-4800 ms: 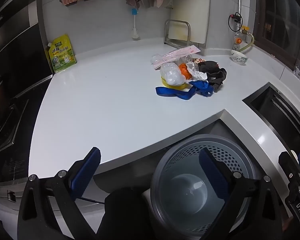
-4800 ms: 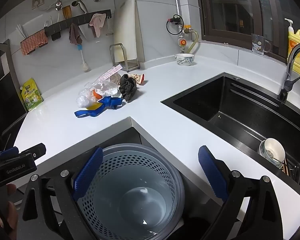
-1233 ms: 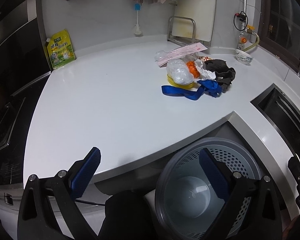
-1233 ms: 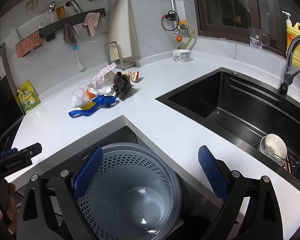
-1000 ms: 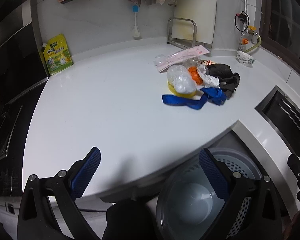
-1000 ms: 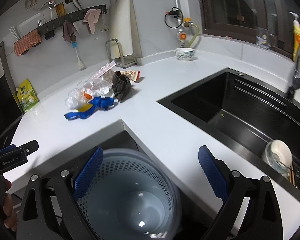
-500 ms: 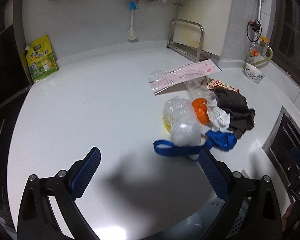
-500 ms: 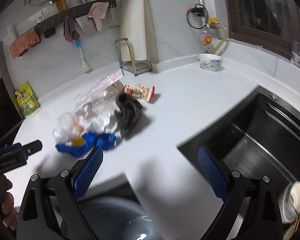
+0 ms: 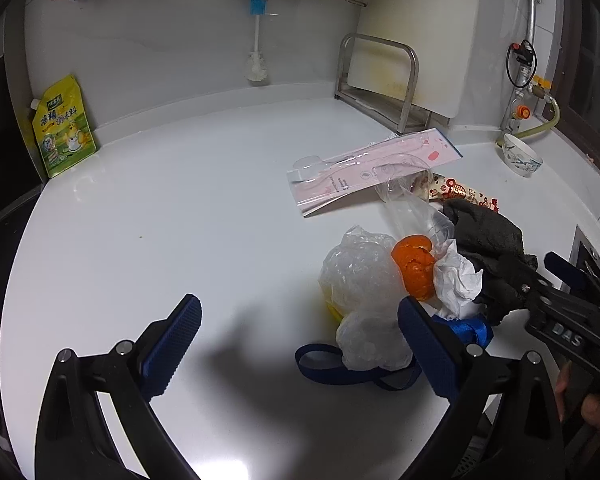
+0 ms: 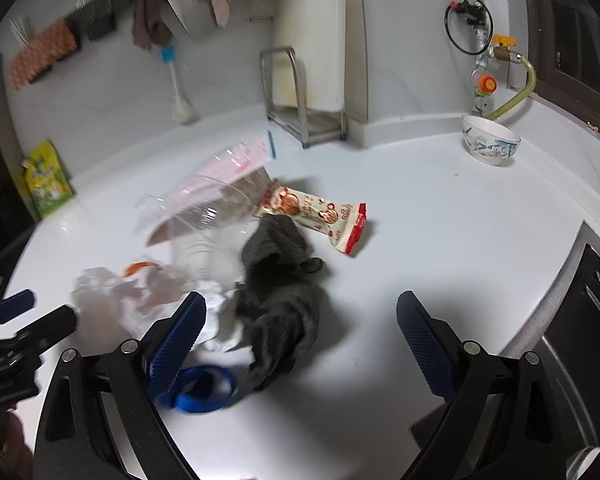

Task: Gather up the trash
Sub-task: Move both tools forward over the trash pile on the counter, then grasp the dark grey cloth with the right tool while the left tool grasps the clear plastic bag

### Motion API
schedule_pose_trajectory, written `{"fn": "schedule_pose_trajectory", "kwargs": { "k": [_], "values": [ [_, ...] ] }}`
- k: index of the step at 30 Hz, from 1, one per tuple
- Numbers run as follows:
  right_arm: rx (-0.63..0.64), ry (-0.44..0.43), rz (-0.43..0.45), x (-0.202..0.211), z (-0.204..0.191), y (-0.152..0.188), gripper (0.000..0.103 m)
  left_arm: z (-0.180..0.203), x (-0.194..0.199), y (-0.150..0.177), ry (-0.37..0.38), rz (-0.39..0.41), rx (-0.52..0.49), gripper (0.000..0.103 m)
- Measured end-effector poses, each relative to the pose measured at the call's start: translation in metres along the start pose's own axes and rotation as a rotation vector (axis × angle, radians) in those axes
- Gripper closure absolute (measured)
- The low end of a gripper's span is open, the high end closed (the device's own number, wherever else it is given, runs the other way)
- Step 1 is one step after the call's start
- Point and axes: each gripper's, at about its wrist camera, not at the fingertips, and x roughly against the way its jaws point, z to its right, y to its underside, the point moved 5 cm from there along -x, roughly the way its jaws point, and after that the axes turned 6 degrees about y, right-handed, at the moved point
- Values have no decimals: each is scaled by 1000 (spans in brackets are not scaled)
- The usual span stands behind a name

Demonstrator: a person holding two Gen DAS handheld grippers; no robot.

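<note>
A pile of trash lies on the white counter (image 9: 180, 220): a crumpled clear plastic bag (image 9: 364, 280), orange peel (image 9: 416, 264), white tissue (image 9: 458, 278), a blue strap (image 9: 340, 370), a dark grey cloth (image 9: 488, 240), a pink flat package (image 9: 364, 172) and a snack wrapper (image 10: 316, 212). My left gripper (image 9: 300, 344) is open, low over the counter just left of the bag. My right gripper (image 10: 300, 340) is open over the dark cloth (image 10: 280, 300); the blue strap (image 10: 200, 394) lies by its left finger.
A yellow-green pouch (image 9: 62, 128) leans on the back wall at left. A metal rack (image 9: 380, 80) with a cutting board stands at the back. A patterned bowl (image 10: 490, 144) sits back right. The black sink edge (image 10: 580, 320) is at the right.
Both grippers have moved forward from above the bin to over the counter and now sit close to the trash pile. The bin has dropped out of view. Both stay open.
</note>
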Motion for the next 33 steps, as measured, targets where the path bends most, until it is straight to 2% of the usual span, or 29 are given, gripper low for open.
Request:
{"fn": "schedule_pose_trajectory", "kwargs": {
  "k": [3, 6, 7, 8, 9, 10, 11, 12, 14, 17, 21, 26, 27, 31, 32, 33],
  "values": [
    [7, 6, -36, -14, 0, 0, 12, 0, -3, 0, 6, 4, 5, 6],
    [15, 3, -36, -18, 0, 0, 12, 2, -5, 1, 13, 0, 7, 6],
    [17, -2, -30, -18, 0, 0, 16, 3, -5, 1, 15, 2, 8, 6],
    [20, -10, -28, -18, -1, 0, 32, 3, -4, 1, 16, 5, 7, 6],
    [24, -18, -34, -18, -2, 0, 41, 4, -4, 1, 17, 9, 6, 6],
    [28, -31, -50, -20, -3, 2, 55, 4, -3, 1, 16, 10, 6, 6],
    [27, -42, -63, -23, -3, 2, 65, 5, -3, 2, 17, 12, 5, 6],
    [22, -50, -66, -23, -2, 3, 67, 6, -3, 2, 19, 11, 3, 6],
    [18, -52, -49, -20, -1, 3, 77, 7, -4, 2, 15, 10, -3, 6],
    [11, -64, -31, -15, 0, 1, 83, 10, -5, 1, 9, 8, -10, 6],
    [-9, -86, -21, -14, 4, 1, 84, 13, -13, 2, -9, -7, -13, 6],
    [-41, -109, -15, -10, 10, 2, 85, 21, -21, 5, -47, -2, -64, 7],
    [-47, -113, -12, -9, 10, 2, 85, 22, -20, 5, -51, 8, -67, 10],
    [-59, -126, -7, -6, 11, 2, 86, 19, -21, 5, -12, 0, -46, 46],
    [-62, -129, -8, -6, 12, 3, 86, 17, -21, 4, 0, -3, -36, 50],
    [-65, -131, -7, -5, 12, 3, 86, 17, -21, 4, 8, -4, -30, 59]
  ]
}}
